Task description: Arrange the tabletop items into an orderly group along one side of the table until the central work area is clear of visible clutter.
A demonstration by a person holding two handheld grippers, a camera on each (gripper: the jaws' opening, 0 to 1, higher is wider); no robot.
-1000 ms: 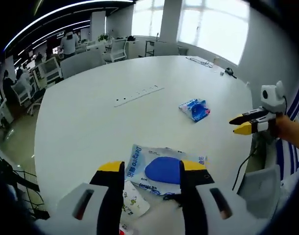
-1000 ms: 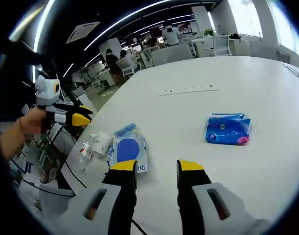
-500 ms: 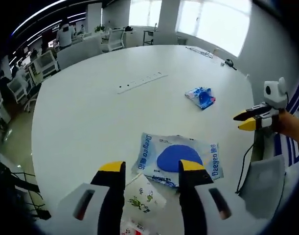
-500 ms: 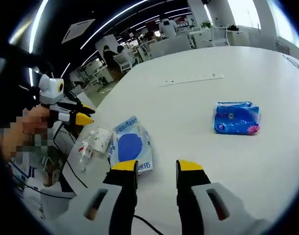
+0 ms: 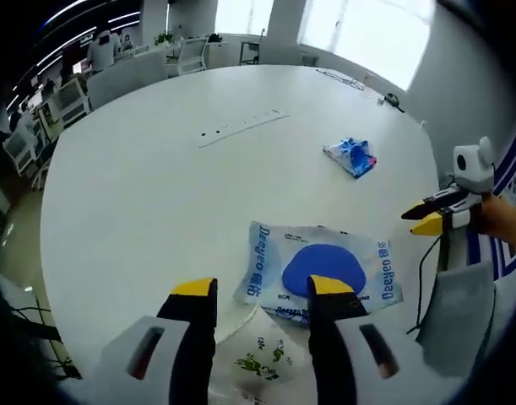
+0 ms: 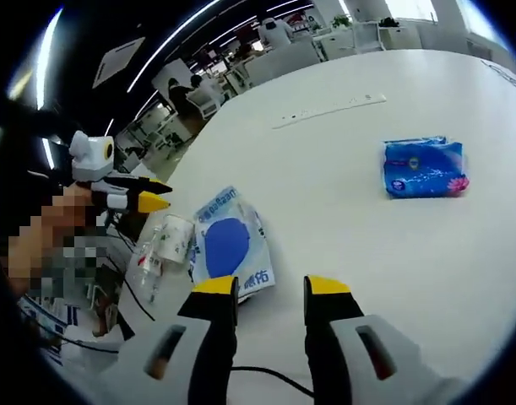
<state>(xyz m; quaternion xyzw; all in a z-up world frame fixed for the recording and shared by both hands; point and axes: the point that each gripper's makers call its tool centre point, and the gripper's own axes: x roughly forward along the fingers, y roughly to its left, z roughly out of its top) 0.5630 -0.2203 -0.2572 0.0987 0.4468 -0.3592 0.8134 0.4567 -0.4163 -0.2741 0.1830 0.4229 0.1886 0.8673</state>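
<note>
A flat white-and-blue wipes pack point(image 5: 323, 272) point(image 6: 230, 245) lies near the edge of the round white table point(image 5: 156, 194) point(image 6: 342, 194). Just ahead of my open left gripper point(image 5: 254, 291) a paper cup point(image 5: 262, 359) lies on its side, beside the pack. A small blue tissue pack point(image 5: 351, 156) point(image 6: 425, 167) lies farther out on the table. My right gripper point(image 6: 270, 288) is open above the table's near edge, empty, with the wipes pack just beyond it. The other gripper point(image 5: 432, 217) point(image 6: 131, 197) shows at the side of each view.
A paper cup point(image 6: 173, 240) and a clear bottle point(image 6: 148, 263) lie at the table's edge left of the wipes pack. A white socket strip point(image 5: 239, 128) point(image 6: 329, 110) runs across the far table. A black cable point(image 6: 258, 371) crosses the near edge. Office chairs and people stand beyond.
Both views have shifted: the left camera has drawn back and tilted down, so the wipes pack sits farther ahead and the cup has come in. Things on the table lie as before.
</note>
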